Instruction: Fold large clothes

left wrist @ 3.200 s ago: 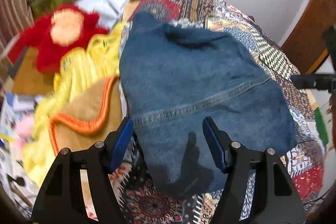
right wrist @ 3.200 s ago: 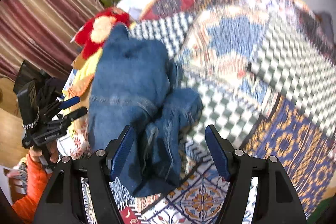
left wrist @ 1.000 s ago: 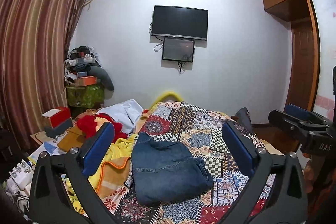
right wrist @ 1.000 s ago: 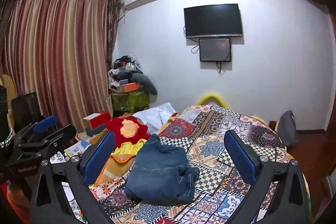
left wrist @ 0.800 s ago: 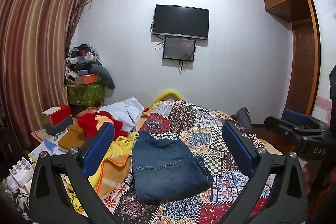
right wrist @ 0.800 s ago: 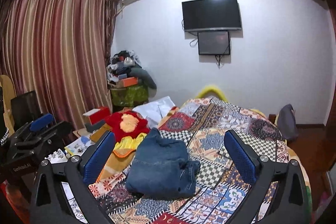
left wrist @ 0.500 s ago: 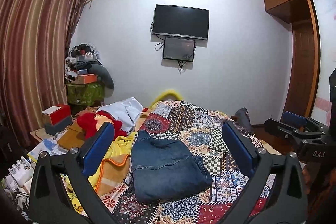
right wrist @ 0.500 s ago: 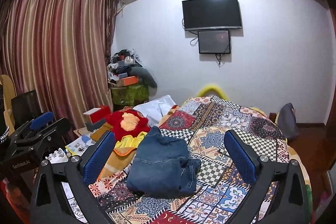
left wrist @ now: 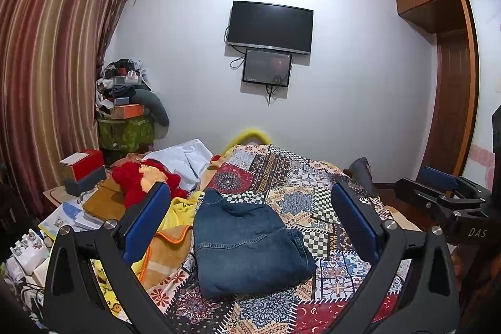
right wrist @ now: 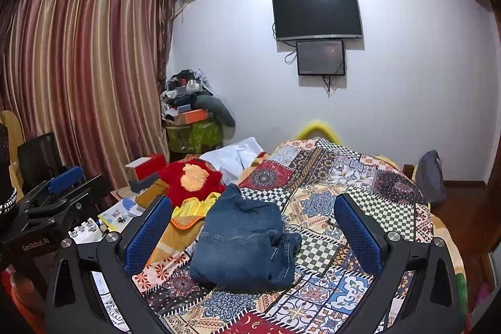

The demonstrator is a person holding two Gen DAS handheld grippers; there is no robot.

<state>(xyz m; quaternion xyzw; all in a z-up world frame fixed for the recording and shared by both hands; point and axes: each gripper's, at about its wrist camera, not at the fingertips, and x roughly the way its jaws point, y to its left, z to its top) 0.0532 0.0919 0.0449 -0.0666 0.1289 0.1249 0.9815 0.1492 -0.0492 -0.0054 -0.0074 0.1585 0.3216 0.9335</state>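
Folded blue jeans (left wrist: 247, 243) lie in a compact bundle on the patterned bedspread (left wrist: 313, 202), near the bed's front left. In the right wrist view the jeans (right wrist: 247, 243) show a loose leg end bunched at their right side. My left gripper (left wrist: 250, 224) is held back from the bed, open wide, nothing between its blue pads. My right gripper (right wrist: 253, 230) is likewise open and empty, well short of the jeans. Each gripper appears in the other's view: the right gripper (left wrist: 444, 193) at the far right, the left gripper (right wrist: 53, 193) at the far left.
A red plush toy (right wrist: 191, 177), a yellow cloth (left wrist: 178, 208) and an orange-trimmed blanket (left wrist: 166, 249) crowd the bed's left side. Books and boxes (left wrist: 81, 168) lie left of them. A curtain (right wrist: 81, 77), a cluttered stand (right wrist: 194, 121), a wall TV (left wrist: 269, 27) and a wooden wardrobe (left wrist: 451, 77) ring the room.
Both grippers pulled up and away from the jeans, which filled the views three seconds ago. Over the last second the views have barely shifted and the jeans lie still.
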